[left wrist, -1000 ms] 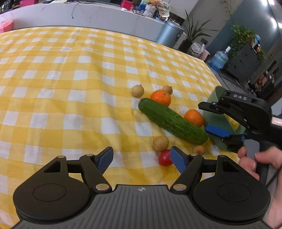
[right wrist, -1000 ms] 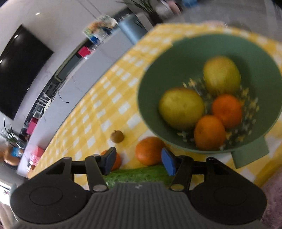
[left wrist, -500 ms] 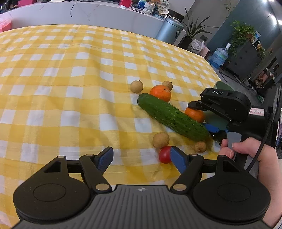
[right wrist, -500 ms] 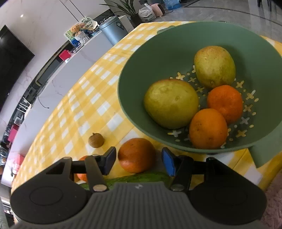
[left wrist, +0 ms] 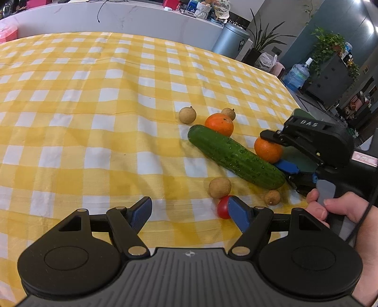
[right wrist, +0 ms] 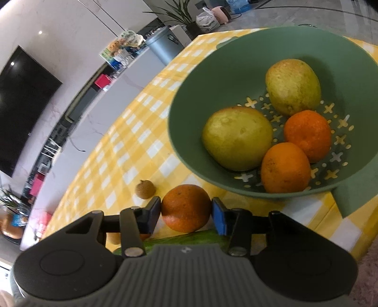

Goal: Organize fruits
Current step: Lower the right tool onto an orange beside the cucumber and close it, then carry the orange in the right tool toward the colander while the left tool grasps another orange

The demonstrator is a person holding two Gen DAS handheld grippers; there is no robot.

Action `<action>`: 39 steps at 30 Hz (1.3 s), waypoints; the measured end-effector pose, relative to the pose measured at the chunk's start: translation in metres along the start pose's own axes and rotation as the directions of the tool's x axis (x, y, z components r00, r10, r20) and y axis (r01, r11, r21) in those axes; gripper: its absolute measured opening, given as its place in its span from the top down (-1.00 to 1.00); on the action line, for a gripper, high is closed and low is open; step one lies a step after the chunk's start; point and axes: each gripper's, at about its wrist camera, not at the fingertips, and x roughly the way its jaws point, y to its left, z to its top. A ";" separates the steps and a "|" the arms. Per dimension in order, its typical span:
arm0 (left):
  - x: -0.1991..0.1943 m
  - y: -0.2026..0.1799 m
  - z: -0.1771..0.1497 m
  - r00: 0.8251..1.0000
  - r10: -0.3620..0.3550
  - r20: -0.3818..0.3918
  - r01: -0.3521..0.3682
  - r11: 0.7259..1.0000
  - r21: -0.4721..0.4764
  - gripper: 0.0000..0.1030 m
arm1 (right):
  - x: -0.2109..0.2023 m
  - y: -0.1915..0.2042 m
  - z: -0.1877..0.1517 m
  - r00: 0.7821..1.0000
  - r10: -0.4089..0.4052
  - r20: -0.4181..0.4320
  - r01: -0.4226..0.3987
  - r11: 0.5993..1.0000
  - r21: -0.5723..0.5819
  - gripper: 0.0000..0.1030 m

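Note:
On the yellow checked cloth lie a cucumber (left wrist: 236, 157), two oranges, several small brown longans and a red cherry tomato (left wrist: 222, 210). My right gripper (right wrist: 186, 213) has its jaws on both sides of the near orange (right wrist: 186, 207), also seen in the left wrist view (left wrist: 268, 150); the left pad touches it, the right pad stands just off it. The second orange (left wrist: 219, 124) lies behind the cucumber. A green bowl (right wrist: 212, 78) holds two pears and two oranges. My left gripper (left wrist: 189, 211) is open and empty above the cloth, near the tomato.
A longan (right wrist: 145, 189) lies left of the held orange. Other longans (left wrist: 219, 187) sit near the cucumber. The table's right edge runs past the bowl. A white counter (left wrist: 118, 19) stands behind the table.
My right gripper has moved forward around the near orange and narrowed its jaws on it. My left gripper has stayed open, with the view drawn slightly closer.

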 end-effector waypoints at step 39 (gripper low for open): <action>-0.002 0.013 0.004 1.000 0.004 0.012 -0.003 0.998 -0.057 -0.67 | -0.034 0.042 -0.059 0.924 -0.213 -0.318 -0.101 0.667 -0.738 0.13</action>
